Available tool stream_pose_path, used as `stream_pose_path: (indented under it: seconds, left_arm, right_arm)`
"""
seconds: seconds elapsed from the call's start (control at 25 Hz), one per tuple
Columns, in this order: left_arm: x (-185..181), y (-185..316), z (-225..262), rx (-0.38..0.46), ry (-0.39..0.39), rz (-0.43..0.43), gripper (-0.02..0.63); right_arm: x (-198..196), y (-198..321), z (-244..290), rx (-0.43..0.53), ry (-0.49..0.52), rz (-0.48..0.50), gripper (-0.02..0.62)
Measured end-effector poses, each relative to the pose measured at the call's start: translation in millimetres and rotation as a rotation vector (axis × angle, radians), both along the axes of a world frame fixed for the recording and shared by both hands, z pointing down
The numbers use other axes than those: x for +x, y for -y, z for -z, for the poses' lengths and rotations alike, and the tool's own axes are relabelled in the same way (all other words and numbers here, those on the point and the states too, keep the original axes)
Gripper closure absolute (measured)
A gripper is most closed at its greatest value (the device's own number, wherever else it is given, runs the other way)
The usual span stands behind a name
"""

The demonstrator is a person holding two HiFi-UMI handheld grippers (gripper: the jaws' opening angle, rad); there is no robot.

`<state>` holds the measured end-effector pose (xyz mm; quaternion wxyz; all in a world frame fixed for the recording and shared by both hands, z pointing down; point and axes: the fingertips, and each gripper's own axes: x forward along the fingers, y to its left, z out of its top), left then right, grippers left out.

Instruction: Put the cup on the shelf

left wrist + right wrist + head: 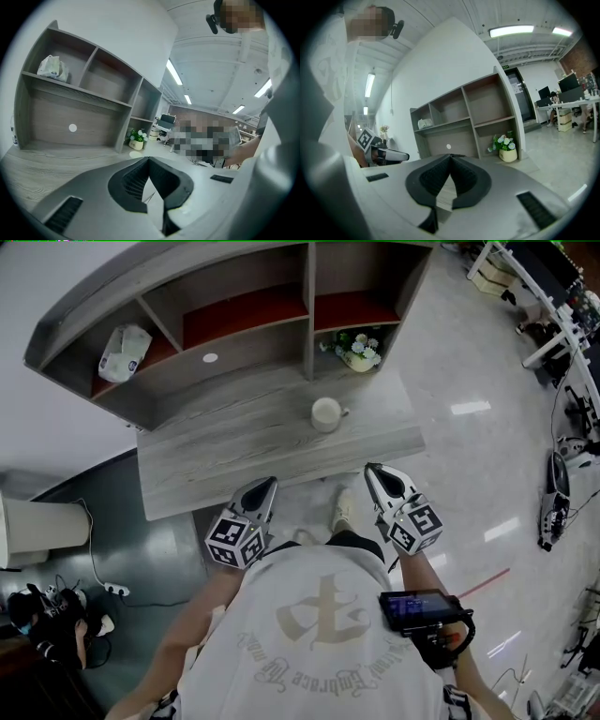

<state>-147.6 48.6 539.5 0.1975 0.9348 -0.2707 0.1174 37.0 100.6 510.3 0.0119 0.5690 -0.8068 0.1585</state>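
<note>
The cup [326, 414] stands upright on the grey desk [234, 451], ahead of and between the left gripper [270, 483] and the right gripper [373, 470], apart from both. Both grippers are clenched on nothing. Only the head view shows the cup. Beyond the cup stands the shelf [309, 310], with a flower pot [359, 351] just behind the cup and a white bag [123, 352] far to its left.

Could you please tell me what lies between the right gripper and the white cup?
Nothing: in the head view only bare grey wood-grain desktop separates the right gripper from the round white ceramic cup.
</note>
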Motion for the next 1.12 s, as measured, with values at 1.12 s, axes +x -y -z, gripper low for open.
stream_pose_path:
  seconds: [1.12]
  left_arm:
    - [149, 116, 13, 0.005, 0.076, 0.183, 0.604]
  right_arm:
    - [118, 152, -20, -0.019, 0.054, 0.316, 0.591]
